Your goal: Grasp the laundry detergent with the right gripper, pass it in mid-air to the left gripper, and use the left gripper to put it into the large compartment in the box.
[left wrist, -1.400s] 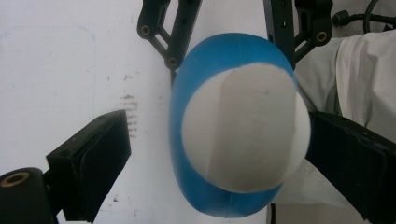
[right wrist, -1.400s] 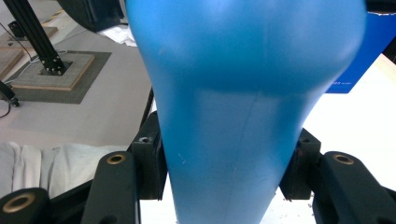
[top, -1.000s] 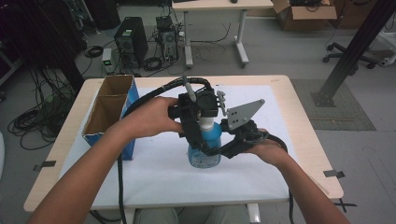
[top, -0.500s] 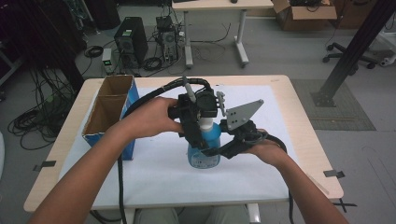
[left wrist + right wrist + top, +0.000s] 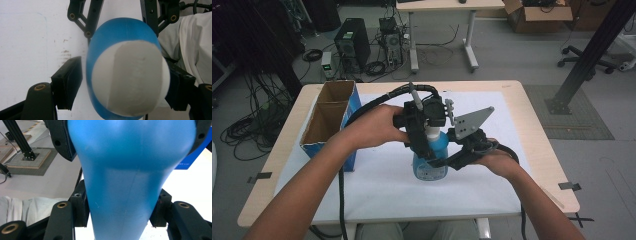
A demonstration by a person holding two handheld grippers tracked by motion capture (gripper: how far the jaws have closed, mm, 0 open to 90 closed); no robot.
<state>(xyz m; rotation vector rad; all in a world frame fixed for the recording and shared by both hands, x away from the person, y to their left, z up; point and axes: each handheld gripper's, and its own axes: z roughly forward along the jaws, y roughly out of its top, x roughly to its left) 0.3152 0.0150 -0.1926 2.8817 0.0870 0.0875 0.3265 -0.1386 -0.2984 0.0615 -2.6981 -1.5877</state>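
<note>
Blue bottle stands upright near the middle of the worktop, on a white sheet. Largest thing is the worktop, light wood, the sheet covering most of it. Open cardboard box with blue sides sits at the left edge of the sheet, well apart from the bottle. Right hand-held gripper comes in from the right, low, jaws clamped on the bottle's body; the right gripper view has both pads tight against the blue sides. Left hand-held gripper comes down from above over the white cap. Its jaws have just been closing, cap between them; in the left gripper view a gap shows at the left pad, the other pad sits at the cap's edge, contact not clear.
</note>
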